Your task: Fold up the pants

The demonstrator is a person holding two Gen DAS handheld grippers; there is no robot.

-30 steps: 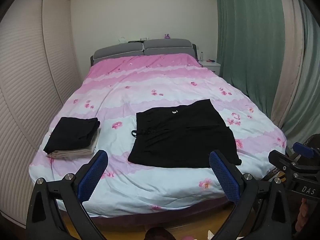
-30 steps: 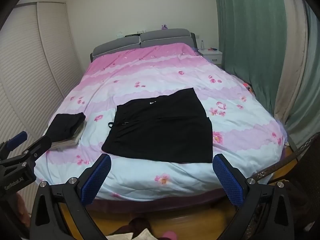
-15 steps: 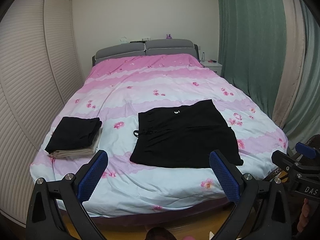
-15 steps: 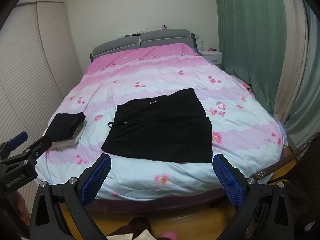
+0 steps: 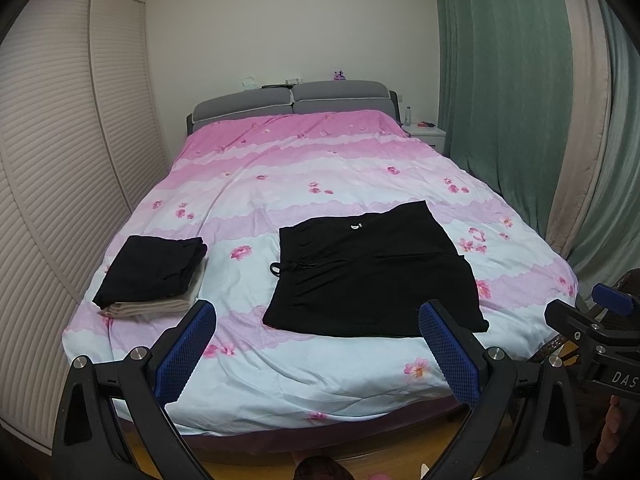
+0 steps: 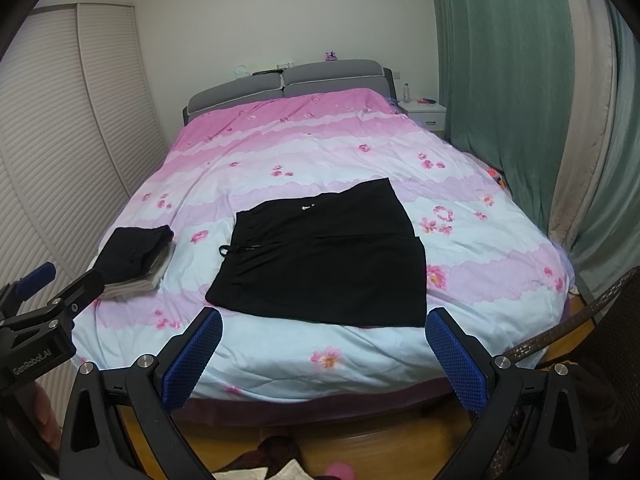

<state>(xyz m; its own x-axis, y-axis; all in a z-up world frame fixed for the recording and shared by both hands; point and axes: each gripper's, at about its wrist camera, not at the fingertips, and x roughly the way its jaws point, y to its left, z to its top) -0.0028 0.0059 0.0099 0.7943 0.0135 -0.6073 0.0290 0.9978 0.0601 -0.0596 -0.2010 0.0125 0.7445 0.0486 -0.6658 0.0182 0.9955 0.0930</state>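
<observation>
Black pants (image 5: 372, 272) lie flat on the bed near its foot, waistband and drawstring at the left; they also show in the right wrist view (image 6: 324, 252). My left gripper (image 5: 318, 350) is open and empty, held back from the foot of the bed, apart from the pants. My right gripper (image 6: 324, 354) is open and empty, also short of the bed. Each gripper shows at the edge of the other's view.
A pink and white floral bedcover (image 5: 320, 168) covers the bed. A stack of folded black and beige clothes (image 5: 154, 276) lies at the bed's left edge. A louvred wardrobe (image 5: 60, 160) stands left, green curtains (image 5: 500, 100) right, a nightstand (image 5: 428, 134) at the back.
Both grippers have shifted very slightly; the view barely moves. The pants and the stack have not moved.
</observation>
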